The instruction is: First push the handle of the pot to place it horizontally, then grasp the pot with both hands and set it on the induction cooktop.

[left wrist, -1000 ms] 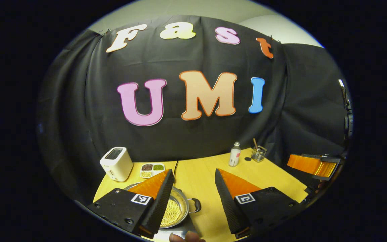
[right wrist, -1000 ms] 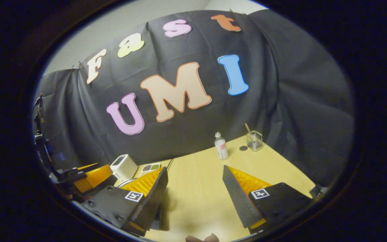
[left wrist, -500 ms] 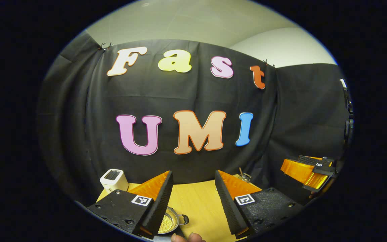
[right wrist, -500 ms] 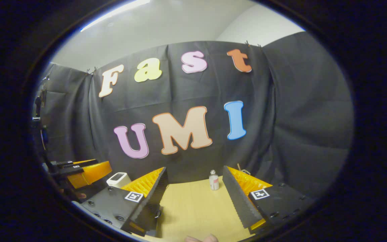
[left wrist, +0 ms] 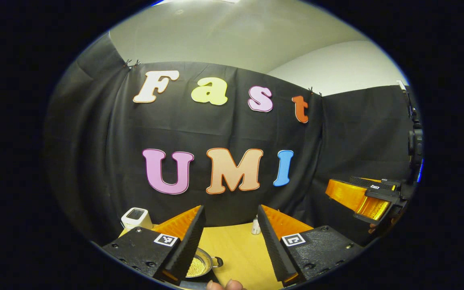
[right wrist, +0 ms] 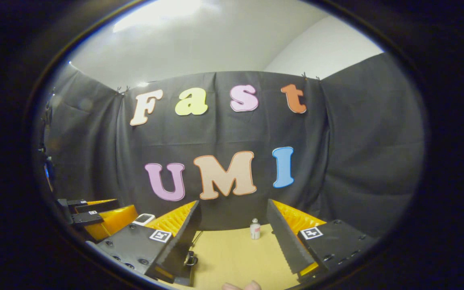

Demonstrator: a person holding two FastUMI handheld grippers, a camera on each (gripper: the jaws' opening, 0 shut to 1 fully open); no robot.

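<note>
A steel pot holding yellow grains sits low in the left gripper view, partly hidden behind my left finger. One loop handle points to the right. A dark flat slab shows at the pot's near side. My left gripper is open and empty, raised above and back from the pot. In the right gripper view, a dark loop handle peeks out beside the left finger. My right gripper is open and empty too, and it appears farther off at the right edge.
The yellow table runs back to the black cloth wall. A white toaster stands at the back left and a small white bottle at the back centre. The left gripper appears at the left edge. A fingertip pokes in below.
Both grippers have risen, tilted upward and drawn back from the table. The pot has slid lower and grown smaller in the views; more ceiling shows. Both stay open.
</note>
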